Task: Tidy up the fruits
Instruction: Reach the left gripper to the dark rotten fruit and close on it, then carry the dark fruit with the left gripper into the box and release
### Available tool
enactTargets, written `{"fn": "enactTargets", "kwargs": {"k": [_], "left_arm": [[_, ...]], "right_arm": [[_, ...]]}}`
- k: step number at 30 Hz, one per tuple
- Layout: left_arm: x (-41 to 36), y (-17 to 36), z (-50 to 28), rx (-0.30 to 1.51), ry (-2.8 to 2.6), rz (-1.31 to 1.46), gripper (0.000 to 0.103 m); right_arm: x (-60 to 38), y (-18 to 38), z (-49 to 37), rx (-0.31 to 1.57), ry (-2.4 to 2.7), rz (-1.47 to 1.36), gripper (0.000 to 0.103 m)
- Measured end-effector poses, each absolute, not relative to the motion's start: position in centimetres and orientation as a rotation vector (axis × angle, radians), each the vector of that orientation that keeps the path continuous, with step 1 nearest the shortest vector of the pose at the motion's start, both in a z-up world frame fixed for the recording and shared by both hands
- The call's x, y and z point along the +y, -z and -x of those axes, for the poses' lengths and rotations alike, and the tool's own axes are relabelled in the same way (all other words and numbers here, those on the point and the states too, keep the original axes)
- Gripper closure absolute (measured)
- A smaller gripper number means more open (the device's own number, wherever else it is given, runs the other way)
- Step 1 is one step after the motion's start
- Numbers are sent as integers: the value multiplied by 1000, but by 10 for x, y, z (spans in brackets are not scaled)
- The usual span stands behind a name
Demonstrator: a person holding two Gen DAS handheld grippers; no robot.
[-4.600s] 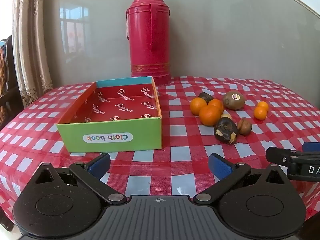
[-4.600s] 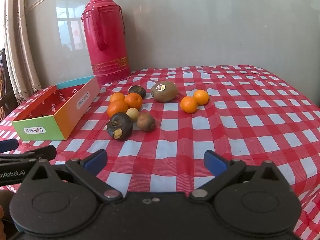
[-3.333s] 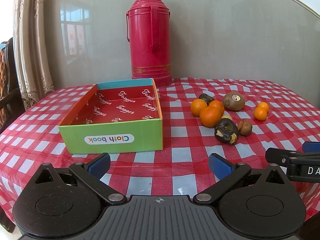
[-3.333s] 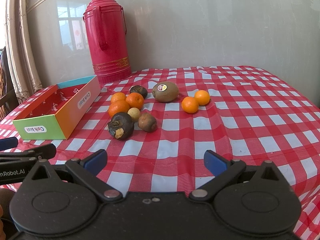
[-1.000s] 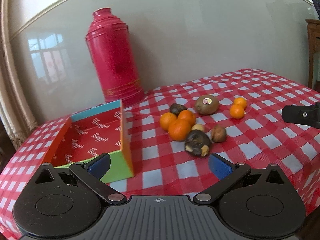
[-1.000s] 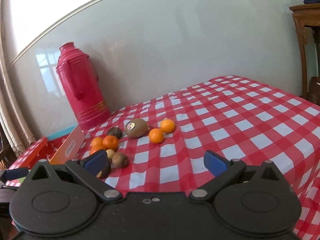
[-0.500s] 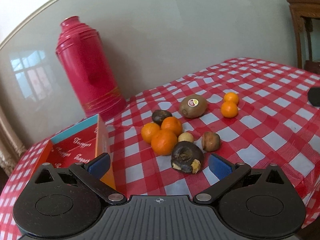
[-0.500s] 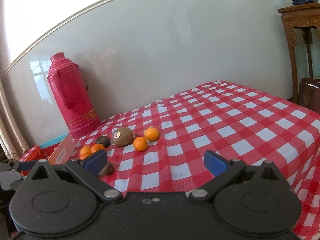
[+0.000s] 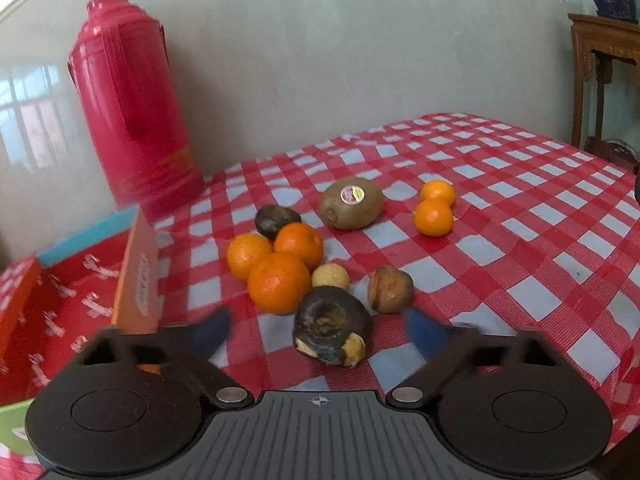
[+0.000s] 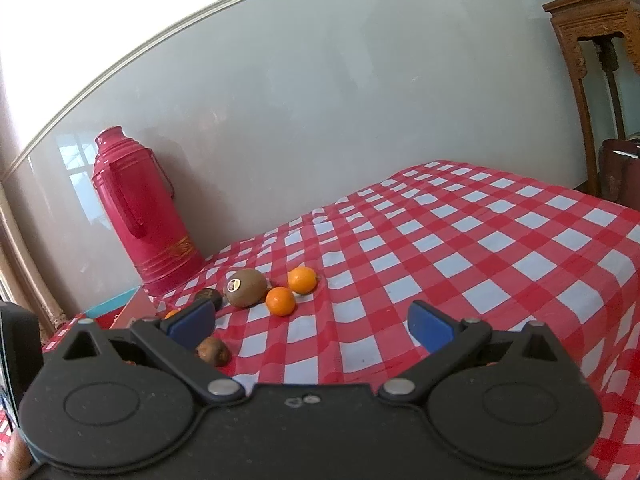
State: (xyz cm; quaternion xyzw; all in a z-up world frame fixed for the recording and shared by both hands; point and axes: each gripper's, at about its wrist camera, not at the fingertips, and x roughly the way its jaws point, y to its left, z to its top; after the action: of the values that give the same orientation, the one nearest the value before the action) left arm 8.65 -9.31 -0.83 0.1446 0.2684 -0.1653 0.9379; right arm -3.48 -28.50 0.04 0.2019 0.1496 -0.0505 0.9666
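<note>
A cluster of fruit lies on the red checked tablecloth [image 9: 500, 208]: three oranges [image 9: 279, 282], a kiwi with a sticker [image 9: 351, 203], two small oranges [image 9: 433, 217], a pale small fruit [image 9: 330, 276], a brown spoiled fruit [image 9: 390, 289], a dark fruit [image 9: 277, 220] and a dark rotten fruit [image 9: 332, 330]. My left gripper [image 9: 318, 326] is open, its blue tips on either side of the rotten fruit. The open cardboard box [image 9: 80, 280] stands at the left. My right gripper [image 10: 310, 324] is open and empty, further back; the kiwi [image 10: 245, 287] shows beyond it.
A tall red thermos [image 9: 134, 120] stands against the wall behind the box, also in the right wrist view [image 10: 140, 208]. A wooden stand [image 10: 592, 60] is at the far right beyond the table's edge.
My left gripper has swung right from the box and moved in on the fruit, now around the rotten fruit. My right gripper has pulled back and tilted up, away from the fruit.
</note>
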Motion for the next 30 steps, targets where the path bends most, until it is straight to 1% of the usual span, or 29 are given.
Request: {"fn": "enactTargets", "kwargs": {"k": [2,4,5,6,7,8,16,22,30], "left_arm": [[-92,12,-91,576,347,-267,34],[-92,15,-92,583,344,-259,34],[-91,17,-92,586,347,-256,36],[-91,18,-92,587,352,-254,40],[-92,19,-92,587,357,-254,50],[-92,19,-91,585,364,-252,56],[-92,18,-88,560,358,-251,58],[-84,4,-81,489,312,-250,58],[-35,-23,-87,421,141,-178,58]], "right_arm": [[-284,0,33,306,100,-406,5],[-284,0,33,304,96,-409,5],[-283,0,33,303,94,-411,5],[-283,0,33,302,93,-412,5],[-283,0,33,302,93,-413,5],[-284,0,32,302,93,-413,5],[-281,0,32,297,101,-392,5],[-280,0,33,294,113,-391,5],[-271,0,26,307,87,-388,5]]}}
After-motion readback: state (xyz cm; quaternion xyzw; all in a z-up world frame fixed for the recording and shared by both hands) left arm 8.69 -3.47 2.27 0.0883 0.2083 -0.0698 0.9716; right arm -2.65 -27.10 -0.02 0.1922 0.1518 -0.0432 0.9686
